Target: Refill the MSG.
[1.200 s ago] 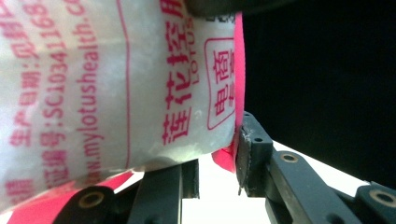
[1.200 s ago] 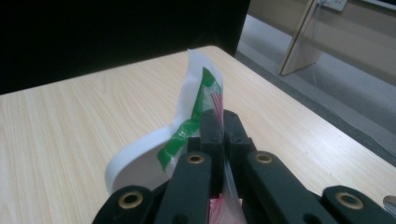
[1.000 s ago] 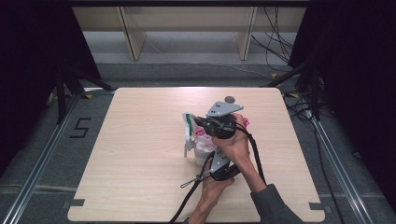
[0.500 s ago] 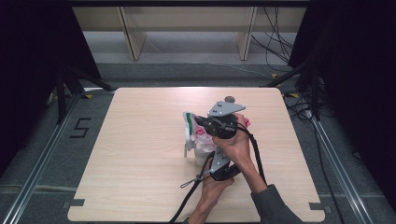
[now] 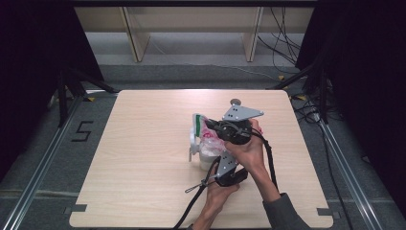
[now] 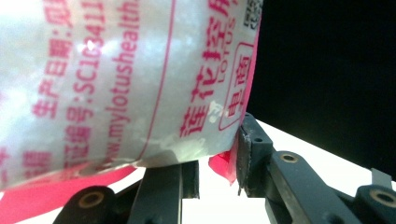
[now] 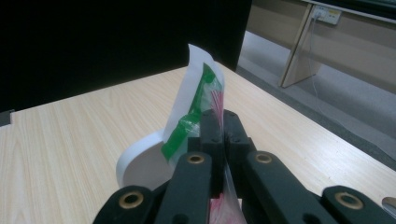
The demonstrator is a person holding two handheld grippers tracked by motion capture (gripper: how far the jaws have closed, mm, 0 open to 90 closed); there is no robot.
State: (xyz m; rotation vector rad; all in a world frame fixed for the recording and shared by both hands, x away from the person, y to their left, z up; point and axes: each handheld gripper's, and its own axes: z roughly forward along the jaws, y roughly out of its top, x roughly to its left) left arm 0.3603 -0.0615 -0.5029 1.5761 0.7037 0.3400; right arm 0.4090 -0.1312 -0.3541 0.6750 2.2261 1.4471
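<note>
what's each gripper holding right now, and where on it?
Both hold the same plastic packet. The right hand-held gripper is shut on its upper edge by the green strip; the left hand-held gripper clamps its lower red-printed corner.

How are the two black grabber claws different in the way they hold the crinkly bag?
The right gripper has its black jaws squeezed tight together on the thin top edge of the clear plastic bag with pink print and a green strip. The left gripper has its black jaws standing apart, gripping the bag's fuller lower part. In the high view, the right gripper sits above, the left below. Both grip the same bag.
</note>
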